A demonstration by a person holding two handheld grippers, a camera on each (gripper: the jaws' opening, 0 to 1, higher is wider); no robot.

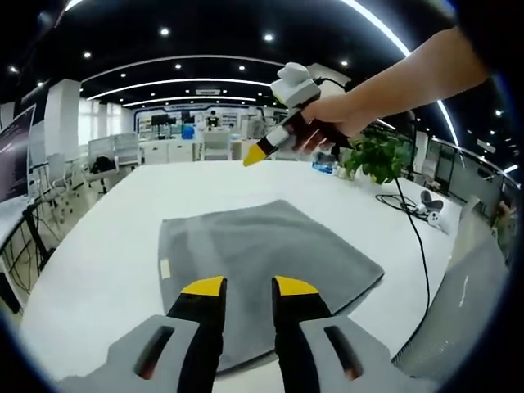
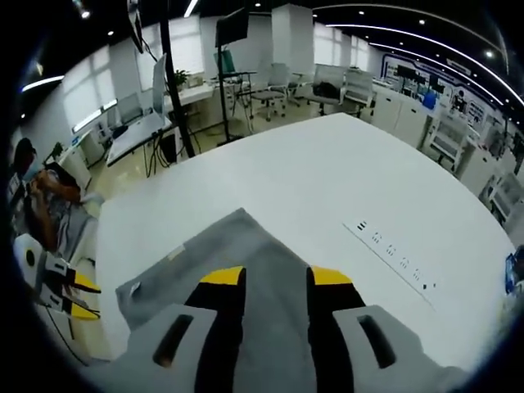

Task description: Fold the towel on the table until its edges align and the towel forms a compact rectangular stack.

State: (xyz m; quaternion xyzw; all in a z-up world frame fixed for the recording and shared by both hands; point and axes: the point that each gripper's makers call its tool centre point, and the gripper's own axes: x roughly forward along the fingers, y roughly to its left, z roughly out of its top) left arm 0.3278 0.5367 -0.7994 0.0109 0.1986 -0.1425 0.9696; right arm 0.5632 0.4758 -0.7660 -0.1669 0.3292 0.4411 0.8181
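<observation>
A: Left gripper view: one grey towel (image 1: 266, 274) lies flat on the white table (image 1: 98, 246), and the left gripper (image 1: 250, 286) hangs over its near edge with the jaws apart, nothing between them.

B: And the other one?

A: The right gripper (image 1: 255, 154) is held up in the air by a hand (image 1: 336, 119) on the far side of the towel. In the right gripper view the right gripper (image 2: 277, 277) looks down at a corner of the same towel (image 2: 237, 246), jaws apart too, clear of the cloth.

B: So what step is this?

A: I judge it the approach before a fold. The towel looks spread or perhaps folded once; I cannot tell how many layers.

B: What does the next move need?

A: Likely each gripper dropping onto a corner of one edge, pinching the cloth, then carrying that edge across to meet the opposite one squarely.

B: Counts?

A: One towel, two grippers, one table, one potted plant (image 1: 378, 155), one black cable (image 1: 419, 237).
</observation>
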